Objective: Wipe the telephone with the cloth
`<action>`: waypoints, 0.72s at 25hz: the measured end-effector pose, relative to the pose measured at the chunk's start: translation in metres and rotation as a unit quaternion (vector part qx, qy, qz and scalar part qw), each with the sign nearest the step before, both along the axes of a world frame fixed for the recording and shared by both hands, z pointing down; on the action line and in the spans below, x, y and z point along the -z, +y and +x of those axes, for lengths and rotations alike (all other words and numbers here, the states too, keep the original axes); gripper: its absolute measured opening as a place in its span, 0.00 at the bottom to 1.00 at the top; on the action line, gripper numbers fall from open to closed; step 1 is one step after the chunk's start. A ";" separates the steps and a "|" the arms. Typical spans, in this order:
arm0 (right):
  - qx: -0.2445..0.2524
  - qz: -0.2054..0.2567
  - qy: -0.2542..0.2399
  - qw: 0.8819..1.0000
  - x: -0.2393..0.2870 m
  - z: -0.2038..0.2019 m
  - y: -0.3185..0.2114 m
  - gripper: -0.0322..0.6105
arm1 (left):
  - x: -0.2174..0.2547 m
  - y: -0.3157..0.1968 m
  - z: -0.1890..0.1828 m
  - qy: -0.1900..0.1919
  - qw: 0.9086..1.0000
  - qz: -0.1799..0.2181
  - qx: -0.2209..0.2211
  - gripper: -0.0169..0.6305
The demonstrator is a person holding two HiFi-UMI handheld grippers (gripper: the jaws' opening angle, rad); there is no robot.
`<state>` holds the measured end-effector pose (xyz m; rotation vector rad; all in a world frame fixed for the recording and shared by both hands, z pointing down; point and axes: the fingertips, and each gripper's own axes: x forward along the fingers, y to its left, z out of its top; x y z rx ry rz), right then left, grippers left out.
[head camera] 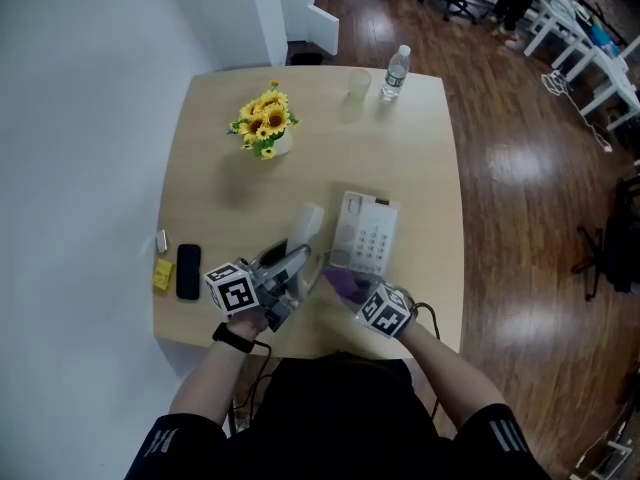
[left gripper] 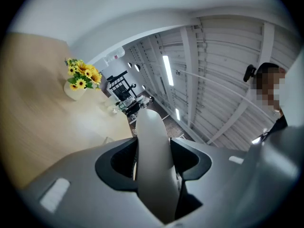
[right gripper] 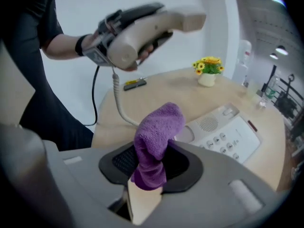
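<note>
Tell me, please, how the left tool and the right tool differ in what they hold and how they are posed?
The left tool grips the rigid beige handset; the right tool grips a soft purple cloth. The left tool holds its load raised clear of the table, cord hanging down, while the right tool sits low, facing the telephone base. Both are shut on something.

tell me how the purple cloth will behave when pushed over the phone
Probably floppy: the purple cloth bends over itself above the right gripper. Likely soft and light, with fuzzy pile visible, so it should mould to the telephone keys rather than scratch.
</note>
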<state>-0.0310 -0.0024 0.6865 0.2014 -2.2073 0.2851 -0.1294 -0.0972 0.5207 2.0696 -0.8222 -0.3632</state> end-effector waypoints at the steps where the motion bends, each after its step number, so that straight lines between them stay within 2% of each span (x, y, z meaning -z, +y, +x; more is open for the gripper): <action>1: -0.017 0.005 -0.013 1.000 0.011 0.007 0.001 0.26 | -0.009 -0.008 0.003 -0.009 1.000 -0.006 0.006 0.34; 3: -0.046 0.014 -0.033 0.998 0.030 0.022 0.002 0.26 | -0.027 -0.024 0.012 -0.029 0.999 -0.017 0.016 0.34; 6: -0.099 0.023 -0.071 0.992 0.058 0.043 0.001 0.26 | -0.057 -0.041 0.032 -0.085 0.996 -0.037 0.010 0.34; 9: -0.151 0.040 -0.102 0.982 0.084 0.066 -0.004 0.26 | -0.090 -0.053 0.055 -0.149 0.987 -0.057 0.004 0.34; 13: -0.201 0.049 -0.123 0.971 0.102 0.094 -0.011 0.26 | -0.127 -0.069 0.074 -0.193 0.976 -0.092 0.030 0.34; 18: -0.230 0.044 -0.125 0.964 0.101 0.115 -0.014 0.26 | -0.151 -0.084 0.091 -0.270 0.958 -0.092 0.039 0.34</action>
